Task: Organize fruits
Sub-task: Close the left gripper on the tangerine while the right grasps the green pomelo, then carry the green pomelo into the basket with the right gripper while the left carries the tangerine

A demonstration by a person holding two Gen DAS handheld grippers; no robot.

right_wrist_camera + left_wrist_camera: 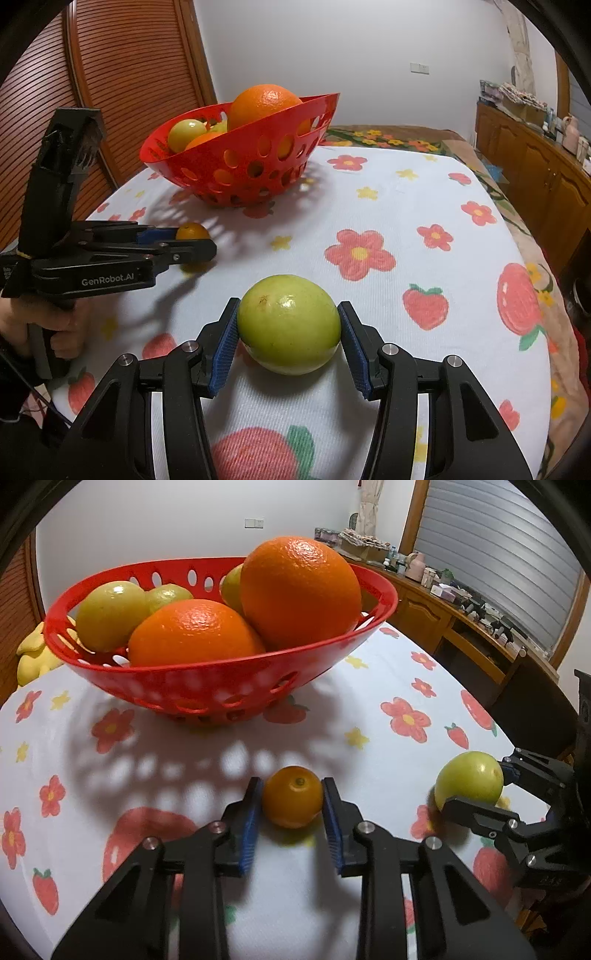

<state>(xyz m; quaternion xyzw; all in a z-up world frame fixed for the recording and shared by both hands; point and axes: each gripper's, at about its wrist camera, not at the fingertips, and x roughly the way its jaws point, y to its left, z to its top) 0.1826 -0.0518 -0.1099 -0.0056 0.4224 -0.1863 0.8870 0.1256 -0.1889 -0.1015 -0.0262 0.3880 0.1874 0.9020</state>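
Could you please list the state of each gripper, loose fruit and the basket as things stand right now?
Left gripper: pads around the small orange, which rests on the cloth.
Small orange: on the table, outside the basket.
Right gripper: pads around the green fruit.
Green fruit: on the table, not lifted.
Red basket: upright, holding oranges and yellow-green fruits.

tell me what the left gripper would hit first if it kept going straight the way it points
The small orange already sits between the left gripper's fingers, so it meets that first. Beyond it, the red basket lies roughly in line, though depth is hard to judge.
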